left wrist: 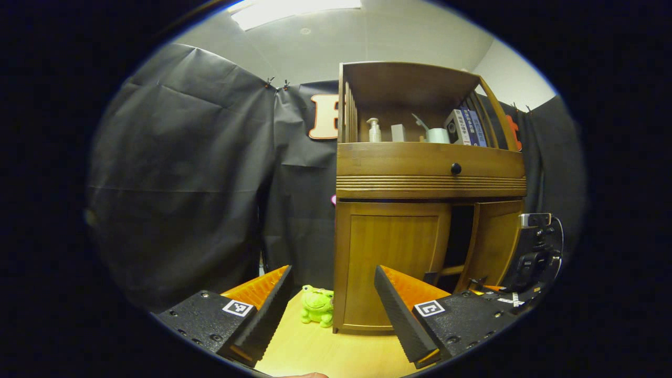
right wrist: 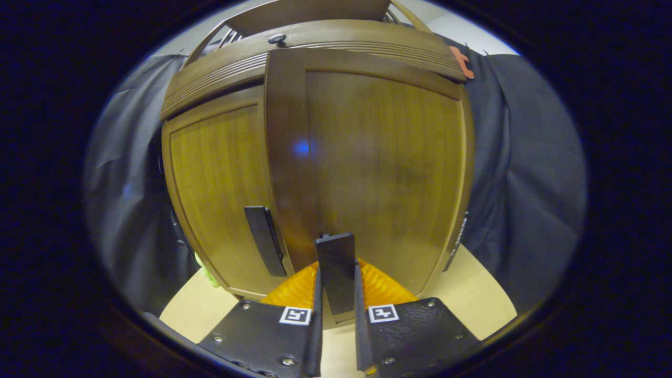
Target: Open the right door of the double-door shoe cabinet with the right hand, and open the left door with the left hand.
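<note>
Right gripper (right wrist: 336, 294), bottom centre, clamps both fingers on the right door's (right wrist: 378, 157) handle (right wrist: 336, 268); door ajar. Left gripper (left wrist: 331, 310), jaws apart, faces the closed left door (left wrist: 391, 257).

Each hand-held gripper is showing two black textured plates dotted with small screws, the left hand-held gripper (left wrist: 333, 307) and the right hand-held gripper (right wrist: 336, 294) alike. Every plate is wearing a square black-and-white marker, and ribbed orange fingers edged with black serrated pads are running forward from them.
</note>
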Action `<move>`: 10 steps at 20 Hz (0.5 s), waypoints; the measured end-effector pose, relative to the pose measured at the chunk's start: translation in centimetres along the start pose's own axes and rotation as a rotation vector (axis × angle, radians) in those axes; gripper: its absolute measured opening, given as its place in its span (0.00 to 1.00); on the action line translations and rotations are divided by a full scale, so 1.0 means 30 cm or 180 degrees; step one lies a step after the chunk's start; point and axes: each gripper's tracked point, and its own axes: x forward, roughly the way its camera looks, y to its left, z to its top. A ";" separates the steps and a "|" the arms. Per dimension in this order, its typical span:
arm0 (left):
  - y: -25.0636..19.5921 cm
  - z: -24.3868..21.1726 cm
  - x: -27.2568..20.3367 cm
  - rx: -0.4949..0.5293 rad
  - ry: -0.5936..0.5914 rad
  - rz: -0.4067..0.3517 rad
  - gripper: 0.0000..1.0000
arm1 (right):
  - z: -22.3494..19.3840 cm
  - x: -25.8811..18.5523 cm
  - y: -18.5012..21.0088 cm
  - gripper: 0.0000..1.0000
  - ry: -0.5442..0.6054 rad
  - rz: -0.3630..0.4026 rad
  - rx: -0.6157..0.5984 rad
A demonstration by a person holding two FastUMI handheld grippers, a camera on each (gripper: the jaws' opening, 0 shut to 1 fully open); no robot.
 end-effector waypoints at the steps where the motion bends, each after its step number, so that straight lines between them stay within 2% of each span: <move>1: -0.019 -0.005 0.001 -0.0014 0.0012 -0.0058 0.96 | -0.003 -0.007 -0.001 0.25 0.0000 -0.0010 -0.0002; 2: -0.039 -0.011 0.003 -0.0027 0.0029 -0.0117 0.96 | -0.004 -0.005 -0.002 0.30 0.0000 -0.0024 0.0006; 3: -0.058 -0.018 0.003 -0.0035 0.0041 -0.0173 0.96 | -0.003 -0.006 -0.002 0.25 -0.0002 -0.0043 0.0028; 6: -0.119 -0.026 0.007 -0.0049 0.0061 -0.0341 0.92 | -0.003 -0.014 -0.006 0.25 0.0010 -0.0092 0.0088; 8: -0.154 -0.029 0.005 -0.0059 0.0062 -0.0440 0.96 | 0.001 -0.025 -0.010 0.25 0.0022 -0.0129 0.0125; 9: -0.169 -0.030 0.004 -0.0062 0.0058 -0.0483 0.96 | 0.045 -0.096 -0.011 0.25 0.0041 -0.0130 0.0139; 10: -0.185 -0.028 0.004 -0.0061 0.0053 -0.0522 0.96 | 0.014 -0.031 -0.011 0.20 0.0053 -0.0125 0.0180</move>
